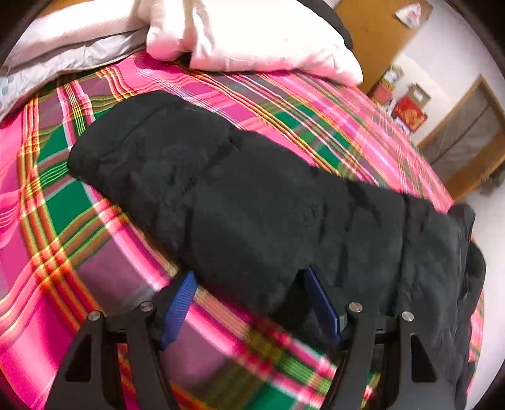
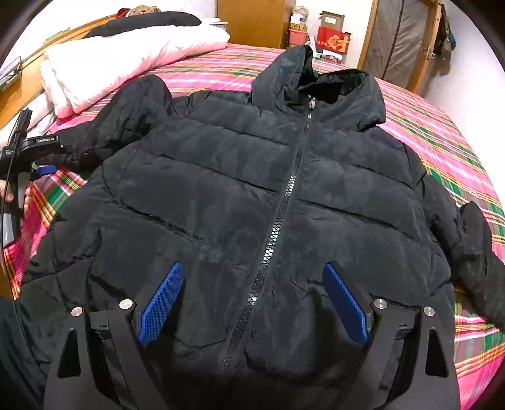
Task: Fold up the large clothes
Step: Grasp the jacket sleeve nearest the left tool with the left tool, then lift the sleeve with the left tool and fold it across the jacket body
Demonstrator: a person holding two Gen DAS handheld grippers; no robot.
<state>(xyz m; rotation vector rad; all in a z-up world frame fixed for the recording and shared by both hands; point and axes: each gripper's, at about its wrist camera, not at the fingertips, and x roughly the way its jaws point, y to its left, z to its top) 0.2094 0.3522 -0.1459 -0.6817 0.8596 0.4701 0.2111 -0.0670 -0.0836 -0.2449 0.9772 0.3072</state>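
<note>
In the left wrist view, the left gripper (image 1: 249, 287) hung over a black sleeve (image 1: 195, 170) that lay stretched across the plaid sheet (image 1: 63, 202), away from the jacket's body. Its jaws stood spread, with the sleeve's near edge between the 2 blue pads (image 1: 178, 306), but neither pad pressed the cloth. A pale quilt (image 1: 252, 34) was bunched at the head of the bed. In the right wrist view, the jacket (image 2: 205, 195) lay face up and zipped on the sheet, hood (image 2: 293, 72) toward the far side and both sleeves out to the sides. The right gripper (image 2: 252, 299) hovered above the lower front, straddling the zipper (image 2: 274, 233), jaws wide apart and pinching nothing. The left gripper showed at the left edge beside the near sleeve, held in a hand (image 2: 9, 192). The step in hand looked like the first fold: taking the sleeve to bring it across the chest. The next move likely called for the left jaws to close on the puffy sleeve edge, deep enough not to slip off, while the right steadied the body. A cardboard box (image 2: 331, 19) stood beyond the bed; its contents could not be made out.
</note>
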